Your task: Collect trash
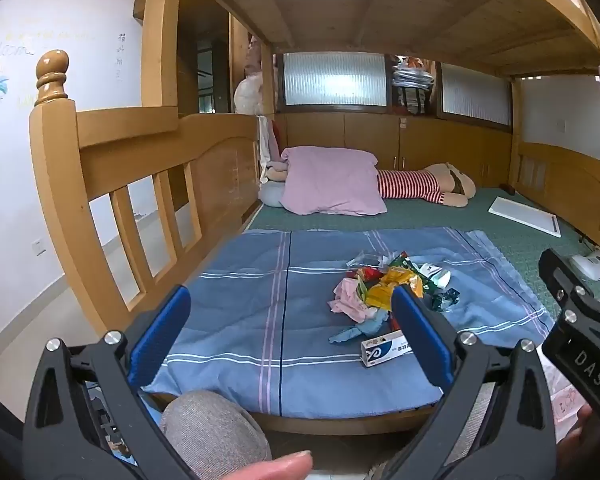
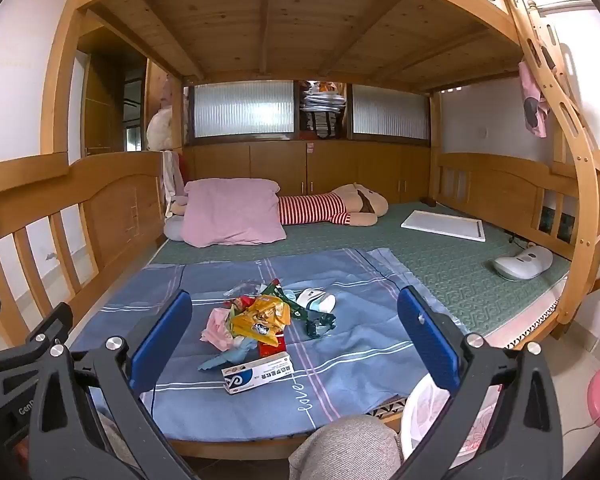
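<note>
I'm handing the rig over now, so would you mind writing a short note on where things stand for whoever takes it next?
Left gripper: open, empty, held short of the bed.
Right gripper: open, empty, also short of the bed.
Trash: one pile of wrappers and crumpled paper on the blue sheet, with a small white and blue box at its near edge.
Done: nothing collected yet.
Left: pick up every piece. A white bag sits by the right gripper, possibly for the trash.
</note>
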`<act>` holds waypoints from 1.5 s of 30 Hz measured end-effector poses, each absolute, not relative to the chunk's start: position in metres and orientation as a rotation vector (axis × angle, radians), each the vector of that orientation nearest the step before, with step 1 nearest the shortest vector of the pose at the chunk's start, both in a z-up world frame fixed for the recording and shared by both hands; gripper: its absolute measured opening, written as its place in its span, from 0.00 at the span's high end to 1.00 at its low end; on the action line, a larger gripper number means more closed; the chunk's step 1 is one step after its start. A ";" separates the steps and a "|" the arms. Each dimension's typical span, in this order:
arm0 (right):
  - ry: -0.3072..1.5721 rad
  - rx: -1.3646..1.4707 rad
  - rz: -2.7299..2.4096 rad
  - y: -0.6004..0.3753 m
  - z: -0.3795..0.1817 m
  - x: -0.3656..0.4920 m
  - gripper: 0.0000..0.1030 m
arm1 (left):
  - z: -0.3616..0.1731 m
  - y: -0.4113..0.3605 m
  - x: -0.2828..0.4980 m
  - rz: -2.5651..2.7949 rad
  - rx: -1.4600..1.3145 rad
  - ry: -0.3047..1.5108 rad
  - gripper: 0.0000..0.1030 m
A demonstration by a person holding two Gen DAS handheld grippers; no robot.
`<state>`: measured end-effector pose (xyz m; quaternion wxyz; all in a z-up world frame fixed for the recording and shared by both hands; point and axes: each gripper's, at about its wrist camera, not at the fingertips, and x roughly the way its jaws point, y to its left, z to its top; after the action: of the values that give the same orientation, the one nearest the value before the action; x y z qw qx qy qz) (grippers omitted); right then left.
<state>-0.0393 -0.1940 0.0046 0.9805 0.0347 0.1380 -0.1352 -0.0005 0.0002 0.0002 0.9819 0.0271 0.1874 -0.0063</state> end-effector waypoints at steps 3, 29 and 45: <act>0.279 0.072 -0.272 -0.194 0.004 -0.039 0.03 | 0.000 0.000 -0.001 -0.012 0.052 0.375 0.03; 0.288 0.080 -0.272 -0.197 0.000 -0.036 0.03 | 0.001 0.003 0.001 -0.015 0.038 0.384 0.03; 0.288 0.084 -0.277 -0.201 -0.003 -0.035 0.03 | -0.003 0.004 -0.002 -0.041 0.016 0.404 0.03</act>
<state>-0.0353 -0.2008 -0.0025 0.9793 0.0419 0.1428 -0.1373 -0.0016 0.0038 -0.0028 0.9794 0.0080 0.2007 -0.0206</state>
